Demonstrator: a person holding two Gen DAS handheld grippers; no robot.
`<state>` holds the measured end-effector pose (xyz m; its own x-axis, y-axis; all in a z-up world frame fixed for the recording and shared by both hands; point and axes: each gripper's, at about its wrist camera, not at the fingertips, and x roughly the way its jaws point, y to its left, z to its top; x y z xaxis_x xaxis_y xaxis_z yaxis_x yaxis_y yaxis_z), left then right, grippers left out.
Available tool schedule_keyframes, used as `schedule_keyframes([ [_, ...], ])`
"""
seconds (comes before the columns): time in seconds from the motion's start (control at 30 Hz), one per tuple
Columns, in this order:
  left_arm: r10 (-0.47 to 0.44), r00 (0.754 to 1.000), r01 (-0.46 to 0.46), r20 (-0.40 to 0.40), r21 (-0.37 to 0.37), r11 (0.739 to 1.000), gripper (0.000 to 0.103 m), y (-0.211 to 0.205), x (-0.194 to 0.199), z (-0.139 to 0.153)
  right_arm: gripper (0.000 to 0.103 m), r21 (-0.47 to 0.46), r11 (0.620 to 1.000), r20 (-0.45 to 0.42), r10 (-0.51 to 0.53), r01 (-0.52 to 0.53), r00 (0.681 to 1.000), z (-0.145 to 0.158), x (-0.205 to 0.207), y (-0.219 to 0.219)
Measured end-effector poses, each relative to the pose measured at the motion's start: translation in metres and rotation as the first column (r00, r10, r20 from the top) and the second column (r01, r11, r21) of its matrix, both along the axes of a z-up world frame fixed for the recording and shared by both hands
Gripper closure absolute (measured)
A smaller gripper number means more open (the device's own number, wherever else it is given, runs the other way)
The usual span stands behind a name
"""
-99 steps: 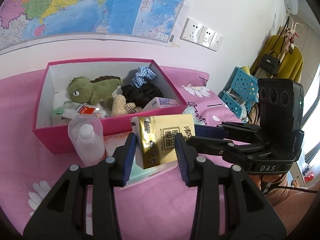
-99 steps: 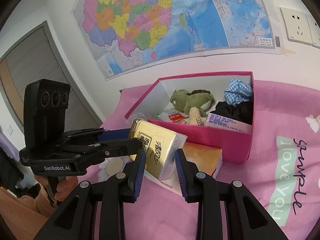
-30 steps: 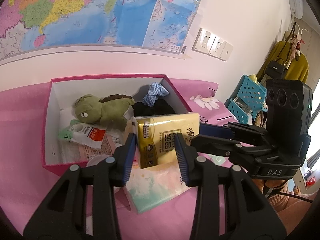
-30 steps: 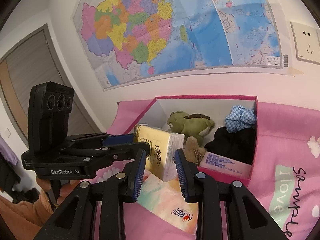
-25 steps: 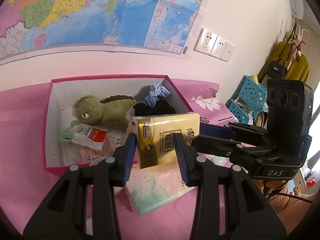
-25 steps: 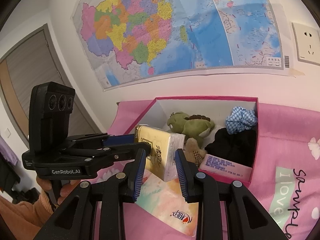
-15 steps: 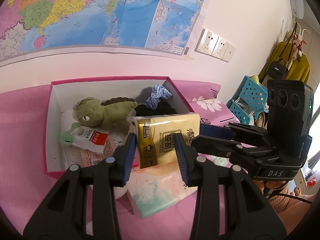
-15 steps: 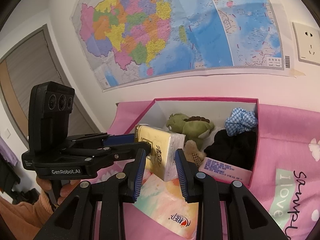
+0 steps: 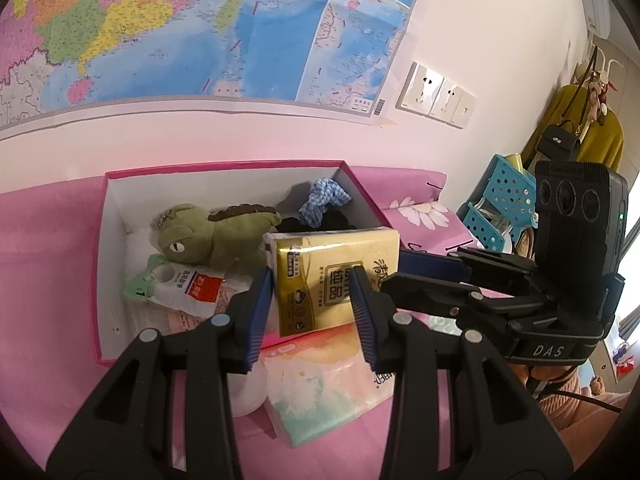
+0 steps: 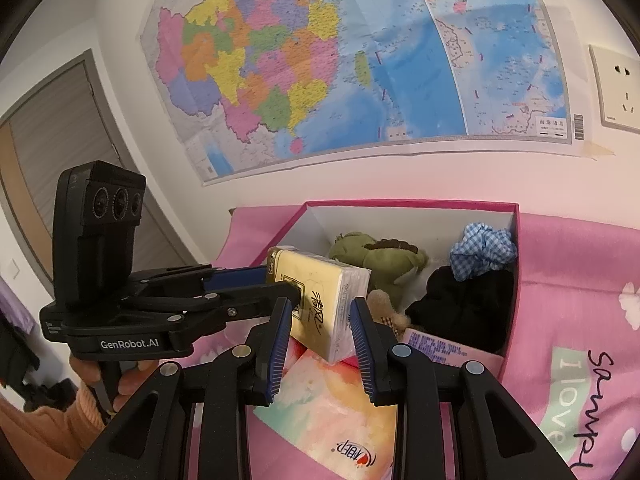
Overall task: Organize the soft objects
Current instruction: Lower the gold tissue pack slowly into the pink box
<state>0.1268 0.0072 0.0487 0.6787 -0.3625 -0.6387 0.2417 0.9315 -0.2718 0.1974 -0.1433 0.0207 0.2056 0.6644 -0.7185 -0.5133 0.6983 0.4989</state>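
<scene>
the yellow tissue pack is hanging in the air over the near wall of the pink box, with both pairs of tongs pinching it at once. the left tongs are pressing on its printed end, one pad on each side, while the right tongs are clamping its white end. judging by the dimpled wrapper, this is a light, squashy thing: the film looks slick and the tissue inside is giving under the pads, so a hard squeeze is likely only creasing it, while a loose one may be letting it slide. taking it across the narrow thickness near each end, as it is being held, seems the safest hold, since the broad faces would bow.

inside the box a green plush dinosaur, a blue checked scrunchie, a dark cloth bundle and a small white packet are lying, so free floor for the pack is looking scarce near the front. under the held pack a pastel tissue pack is resting on the pink bedsheet, just outside the box, beside a clear bottle that is mostly hidden.
</scene>
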Motion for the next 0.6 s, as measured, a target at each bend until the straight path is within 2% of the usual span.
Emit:
schedule_keyframes([
  [0.6, 0.011, 1.0, -0.011, -0.01, -0.003, 1.0, 0.062, 0.0039, 0.009, -0.0004, 0.072, -0.001, 1.0, -0.002, -0.005, 0.005, 1.0, -0.0014, 0.0046, 0.0026],
])
